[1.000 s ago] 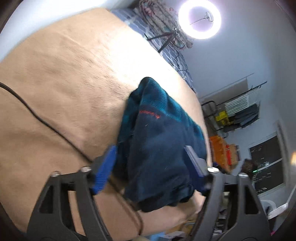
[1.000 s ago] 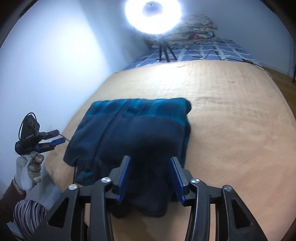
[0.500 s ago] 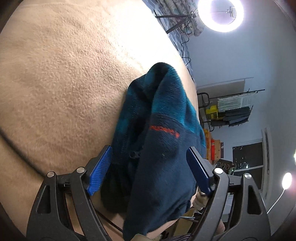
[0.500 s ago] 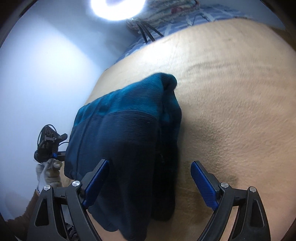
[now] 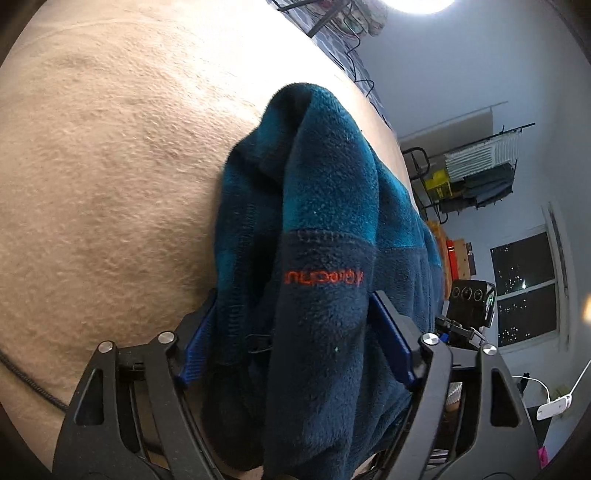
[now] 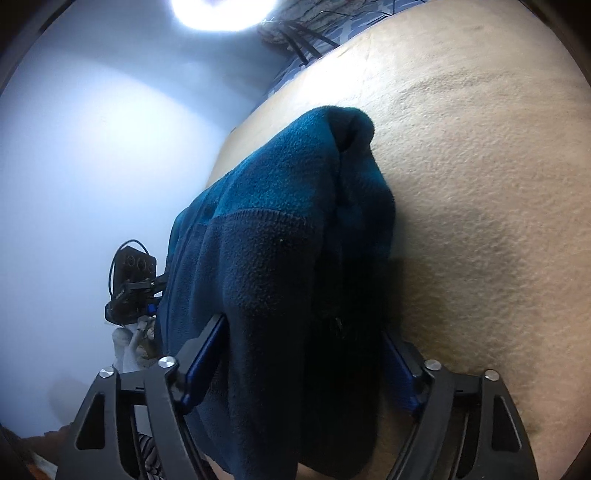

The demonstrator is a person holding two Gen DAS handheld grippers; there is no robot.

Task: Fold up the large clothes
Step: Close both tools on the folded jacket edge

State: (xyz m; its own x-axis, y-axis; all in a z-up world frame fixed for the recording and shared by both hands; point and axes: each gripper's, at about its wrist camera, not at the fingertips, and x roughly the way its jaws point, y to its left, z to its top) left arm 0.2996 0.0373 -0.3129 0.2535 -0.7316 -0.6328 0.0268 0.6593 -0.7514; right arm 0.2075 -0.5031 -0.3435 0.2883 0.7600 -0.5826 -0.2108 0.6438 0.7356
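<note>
A dark blue and teal fleece jacket (image 5: 325,236) with an orange logo lies bunched and folded on a tan blanket (image 5: 110,177). My left gripper (image 5: 291,332) has its blue pads on either side of a thick bundle of the fleece at its near end. In the right wrist view the same jacket (image 6: 295,236) fills the middle, and my right gripper (image 6: 303,354) also has its pads around a thick fold of it. Both sets of jaws are wide apart, with the cloth between them. The opposite gripper (image 6: 129,291) shows at the jacket's far end.
A black cable (image 5: 26,376) crosses the blanket at the lower left. A ring light (image 6: 221,11) on a tripod stands beyond the blanket. A clothes rack (image 5: 480,170), orange boxes and a dark window (image 5: 524,288) are at the right. A pale wall (image 6: 92,147) is on the left.
Both grippers have moved forward onto the jacket, so the fleece now sits between their pads. The jaws have narrowed from their wide opening half a second ago. The jacket is more bunched up.
</note>
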